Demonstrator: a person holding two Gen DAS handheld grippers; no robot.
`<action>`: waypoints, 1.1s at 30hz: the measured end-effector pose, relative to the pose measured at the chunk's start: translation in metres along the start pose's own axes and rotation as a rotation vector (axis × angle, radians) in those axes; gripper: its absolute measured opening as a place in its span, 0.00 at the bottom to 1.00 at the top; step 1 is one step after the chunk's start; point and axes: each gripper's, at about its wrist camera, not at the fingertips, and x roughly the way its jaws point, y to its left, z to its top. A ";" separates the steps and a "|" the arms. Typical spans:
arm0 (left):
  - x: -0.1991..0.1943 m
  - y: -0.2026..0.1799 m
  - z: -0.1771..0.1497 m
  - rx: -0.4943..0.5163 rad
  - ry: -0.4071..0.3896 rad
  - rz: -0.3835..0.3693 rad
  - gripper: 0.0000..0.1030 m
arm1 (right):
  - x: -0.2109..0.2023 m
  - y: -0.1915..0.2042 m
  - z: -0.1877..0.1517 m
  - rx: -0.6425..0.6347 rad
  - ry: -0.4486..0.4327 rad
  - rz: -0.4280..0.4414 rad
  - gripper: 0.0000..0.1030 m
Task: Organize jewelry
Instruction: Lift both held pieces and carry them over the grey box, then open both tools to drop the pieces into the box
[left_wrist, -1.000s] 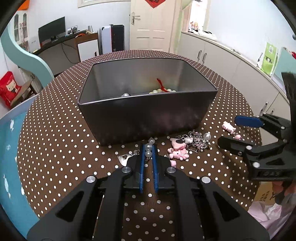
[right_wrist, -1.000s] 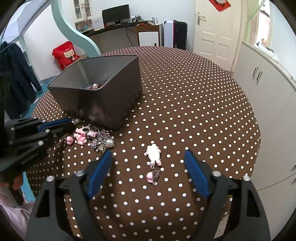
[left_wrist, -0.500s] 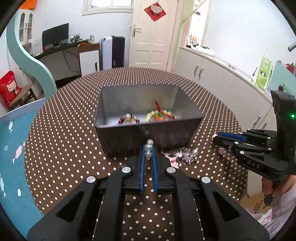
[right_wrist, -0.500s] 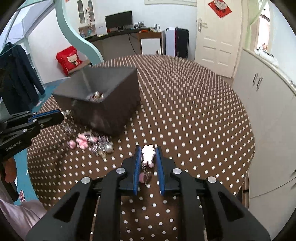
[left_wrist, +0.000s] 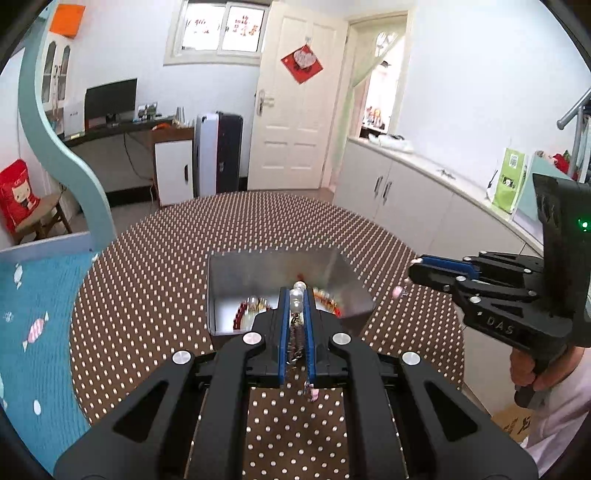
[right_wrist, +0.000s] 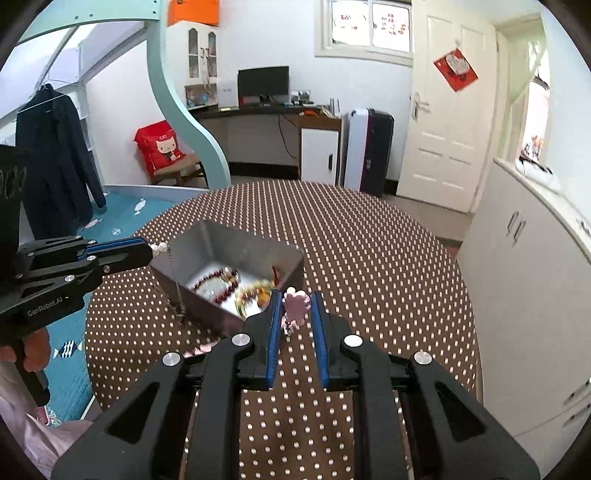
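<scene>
Both grippers are up over the round polka-dot table (left_wrist: 147, 280), each with a catch. The left gripper (left_wrist: 296, 295) has its blue pads clamped tight on a pearl-and-chain piece (left_wrist: 297, 291): pearls poke out past the fingertips, and the fine silver chain hangs down between the pads with a small pink bit dangling at the bottom. From the right wrist view that same chain drops in a thin line from the left gripper's tip, just in front of the near corner of the grey metal box (right_wrist: 255, 247). The right gripper (right_wrist: 294, 310) is pinching a pink figure charm (right_wrist: 294, 306) between its pads, the jaws narrow and pressed on it, with a little metal clasp hanging beneath. In the left wrist view the right gripper sits off to the side, a pink bead showing just under its tip, and a hand (left_wrist: 532, 373) wraps its handle. The box stands on the table ahead of both grippers, open at the top, and inside lie red bead strands, some pale beads and a yellow-green strand on the shiny floor. Low on the table, just left of the right gripper's fingers, a bit more pink jewelry (right_wrist: 201, 349) peeks out, mostly hidden. The left hand (right_wrist: 26, 354) grips its handle at the frame's edge.
</scene>
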 end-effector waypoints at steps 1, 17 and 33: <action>-0.002 0.001 0.002 0.001 -0.007 -0.002 0.07 | 0.000 0.003 0.004 -0.008 -0.007 0.000 0.14; -0.011 -0.001 0.051 -0.008 -0.115 -0.028 0.07 | 0.021 0.022 0.030 -0.071 -0.035 0.074 0.15; 0.045 0.012 0.044 -0.031 0.001 0.015 0.07 | 0.042 0.016 0.028 -0.029 0.036 0.046 0.39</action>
